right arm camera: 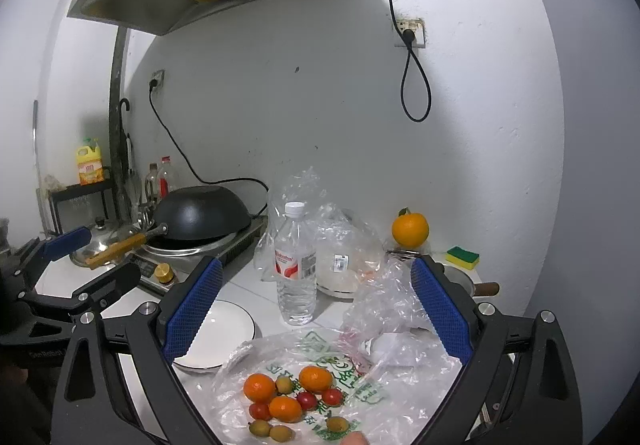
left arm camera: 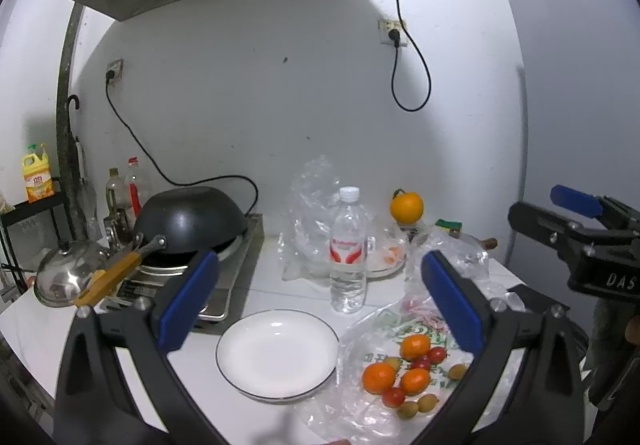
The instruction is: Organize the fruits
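In the left wrist view, the left tool (left arm camera: 320, 297) hangs above the white worktop (left arm camera: 280, 281) with its blue-padded fingers (left arm camera: 188, 301) spread wide and nothing between them. Below the gap sits an empty round white plate with a thin dark rim (left arm camera: 277, 354). Just right of the plate lies a flattened clear plastic bag with green print (left arm camera: 360, 401), and on it rests a loose cluster of fruit: three small orange tangerines (left arm camera: 378, 377), a few red cherry tomatoes (left arm camera: 393, 396) and some small yellow-green round fruits (left arm camera: 408, 410). Behind the plate stands an upright clear water bottle with a white cap and red label (left arm camera: 348, 251). A larger orange with a green leaf (left arm camera: 406, 206) sits apart near the wall. A black wok (left arm camera: 192, 221) rests upside down on the cooker at the left. The right tool (left arm camera: 576, 213) shows at the right edge; its jaws' spread cannot be told from this view.

In the right wrist view, the right tool (right arm camera: 316, 305) also hovers with its fingers (right arm camera: 440, 309) wide apart and empty, over the same printed bag (right arm camera: 400, 385). The tangerines (right arm camera: 260, 387), tomatoes (right arm camera: 307, 400) and yellow-green fruits (right arm camera: 260, 427) lie together on the bag's near part, right of the white plate (right arm camera: 224, 333), which is partly hidden by the tool's finger. The water bottle (right arm camera: 295, 265) stands behind them, the big orange (right arm camera: 410, 231) farther back beside a yellow-and-green sponge (right arm camera: 462, 257). The left tool (right arm camera: 80, 257) appears at the left, open and empty.
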